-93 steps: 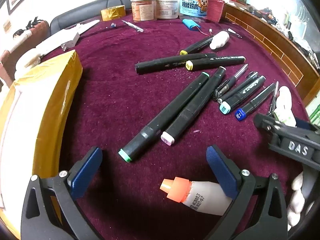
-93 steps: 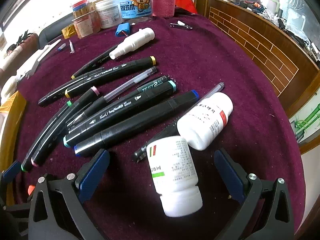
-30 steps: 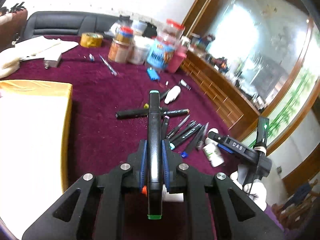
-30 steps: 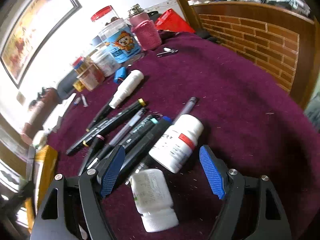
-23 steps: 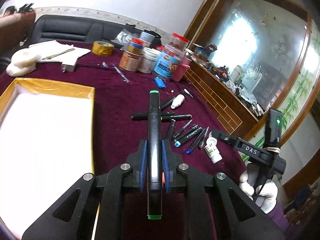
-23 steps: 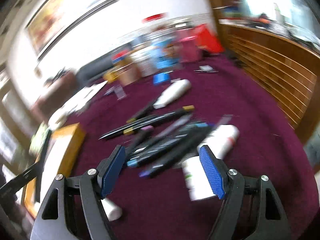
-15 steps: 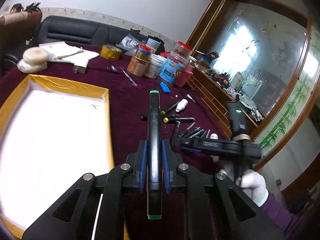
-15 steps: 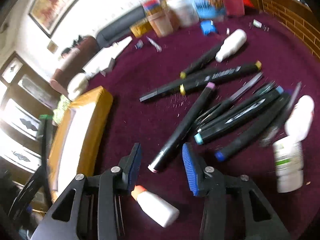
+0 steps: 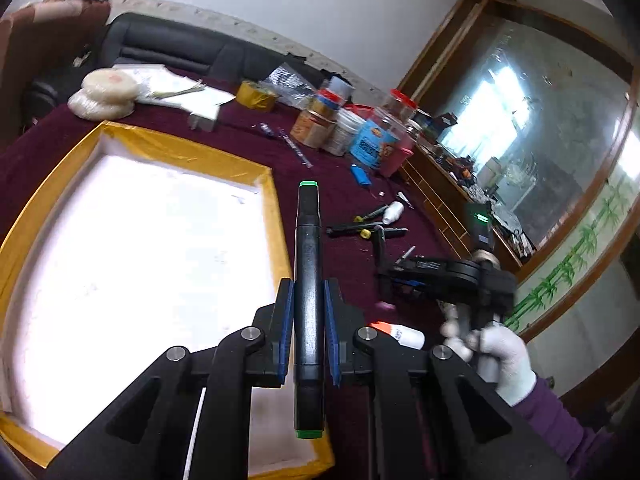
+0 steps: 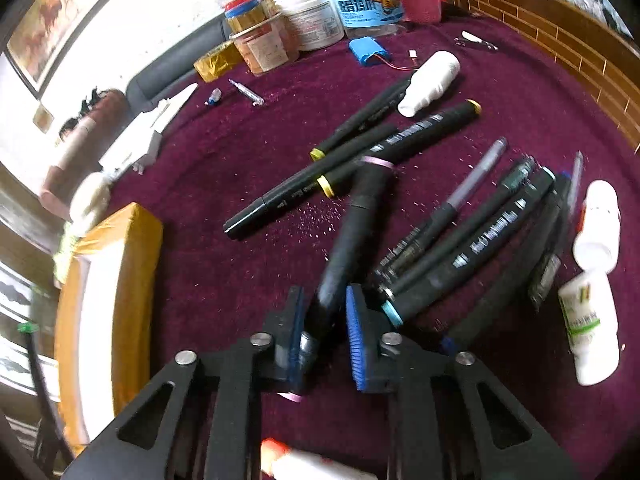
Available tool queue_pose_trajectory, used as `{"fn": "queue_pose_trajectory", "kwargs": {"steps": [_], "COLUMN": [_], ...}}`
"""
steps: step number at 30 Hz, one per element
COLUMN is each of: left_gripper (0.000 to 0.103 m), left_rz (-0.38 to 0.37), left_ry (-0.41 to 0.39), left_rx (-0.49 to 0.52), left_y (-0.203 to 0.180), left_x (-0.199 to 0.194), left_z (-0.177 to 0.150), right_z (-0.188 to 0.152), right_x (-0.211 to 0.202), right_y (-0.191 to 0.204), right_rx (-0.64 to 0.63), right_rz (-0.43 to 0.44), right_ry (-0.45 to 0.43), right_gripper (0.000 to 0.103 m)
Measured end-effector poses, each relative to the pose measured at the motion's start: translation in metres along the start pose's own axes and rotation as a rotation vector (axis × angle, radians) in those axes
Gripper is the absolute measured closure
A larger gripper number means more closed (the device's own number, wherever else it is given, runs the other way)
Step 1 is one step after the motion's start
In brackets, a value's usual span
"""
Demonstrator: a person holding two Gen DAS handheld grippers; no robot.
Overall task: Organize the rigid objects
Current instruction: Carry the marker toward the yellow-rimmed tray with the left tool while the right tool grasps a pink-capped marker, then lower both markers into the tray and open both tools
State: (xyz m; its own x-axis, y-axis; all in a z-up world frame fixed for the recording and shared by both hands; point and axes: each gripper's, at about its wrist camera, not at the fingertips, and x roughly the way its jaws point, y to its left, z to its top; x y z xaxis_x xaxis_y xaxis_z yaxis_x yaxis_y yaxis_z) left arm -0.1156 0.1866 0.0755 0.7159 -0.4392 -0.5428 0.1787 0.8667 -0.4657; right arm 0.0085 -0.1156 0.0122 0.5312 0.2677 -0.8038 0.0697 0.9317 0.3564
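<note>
My left gripper (image 9: 308, 292) is shut on a black marker with green caps (image 9: 307, 240), held above the right rim of the white tray with yellow edges (image 9: 276, 216). My right gripper (image 10: 324, 312) is low over the maroon cloth. Its jaws are closing, and the blue pads press on the near end of a black marker with pink caps (image 10: 360, 216). In the left wrist view the right gripper (image 9: 390, 276) sits in a white-gloved hand (image 9: 500, 352). Several more black markers and pens (image 10: 460, 256) lie to its right.
Two white pill bottles (image 10: 596, 220) lie at the far right. A white tube with an orange cap (image 9: 394, 332) lies near the tray corner. Jars and tubs (image 10: 312, 20), a blue battery pack (image 10: 368, 52) and a white spray bottle (image 10: 432, 80) stand further back.
My left gripper has carried the green-capped marker left until it is over the tray. My right gripper swung left from the pill bottles to the pink-capped marker, and its jaws narrowed around it.
</note>
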Motion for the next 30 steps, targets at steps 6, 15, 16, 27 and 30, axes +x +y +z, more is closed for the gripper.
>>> {"fn": "queue_pose_trajectory", "kwargs": {"steps": [6, 15, 16, 27, 30], "left_gripper": [0.091, 0.091, 0.091, 0.093, 0.085], "left_rz": [0.034, 0.094, 0.094, 0.078, 0.072], "left_ry": [0.010, 0.118, 0.130, 0.229, 0.219], "left_rx": [-0.058, -0.116, -0.127, -0.268, -0.286], "left_y": [0.022, 0.044, 0.049, 0.096, 0.097], "left_x": [-0.001, 0.038, 0.044, 0.118, 0.118], "left_z": [0.006, 0.032, 0.036, 0.054, 0.054], "right_z": [-0.004, 0.000, -0.001, -0.005, -0.006], "right_x": [-0.027, -0.026, -0.021, 0.042, 0.045], "right_y": [-0.003, 0.072, 0.085, 0.179, 0.184], "right_rx": [0.036, -0.009, -0.029, -0.227, -0.257], "right_rz": [0.169, 0.435, 0.437, 0.243, 0.212], "right_ry": [0.011, 0.116, 0.128, 0.169, 0.157], "right_gripper": [0.090, 0.089, 0.089, 0.089, 0.089]}}
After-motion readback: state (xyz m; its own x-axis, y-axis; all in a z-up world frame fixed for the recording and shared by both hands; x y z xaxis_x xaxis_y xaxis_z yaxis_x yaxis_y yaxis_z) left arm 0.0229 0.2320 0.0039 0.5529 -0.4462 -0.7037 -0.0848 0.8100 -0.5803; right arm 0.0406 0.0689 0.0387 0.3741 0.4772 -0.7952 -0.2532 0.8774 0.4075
